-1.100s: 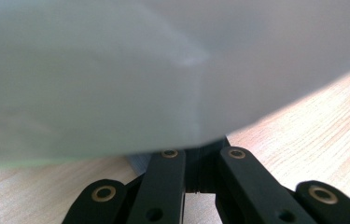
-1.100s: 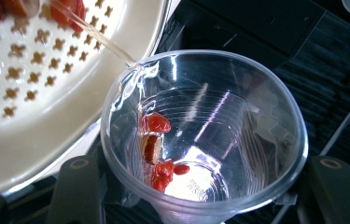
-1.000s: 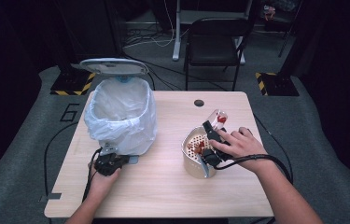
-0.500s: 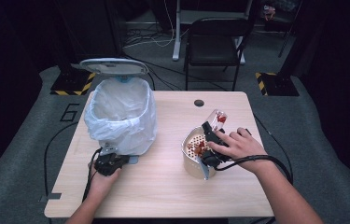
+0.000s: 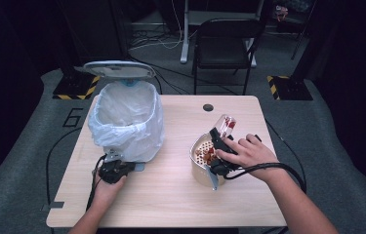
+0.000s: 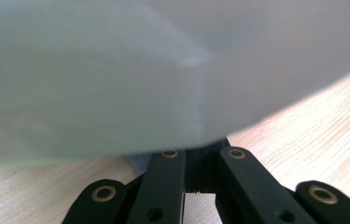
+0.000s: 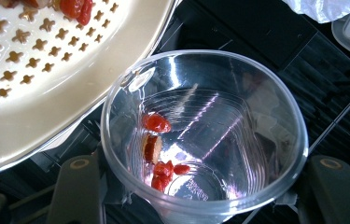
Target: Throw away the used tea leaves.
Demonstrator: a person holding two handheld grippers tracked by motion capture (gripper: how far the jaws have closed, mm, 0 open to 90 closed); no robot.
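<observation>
Light wooden bench (image 5: 171, 195). Left tongs (image 5: 113, 168) lie low at the near-left, pressed against the base of the bin lined with a white plastic bag (image 5: 127, 122), its grey lid (image 5: 117, 69) hinged up at the far side. In the left gripper view the bag's white film (image 6: 116, 70) hangs over the black jaws and hides their tips — cannot tell whether they are open or closed.

Right tongs (image 5: 219, 146) are clamped on a clear plastic cup (image 5: 226, 126), tilted with its mouth toward the cream perforated strainer bowl (image 5: 201, 161) at right of centre. In the right gripper view the jaws sit on either side of the clear plastic cup (image 7: 205, 135), its rim touching or just beside the bowl's edge (image 7: 70, 88). A few red berry pieces (image 7: 161, 149) cling inside the cup; more red pieces (image 7: 77, 7) lie in the bowl.

Black chair (image 5: 224, 44) stands beyond the far edge.
</observation>
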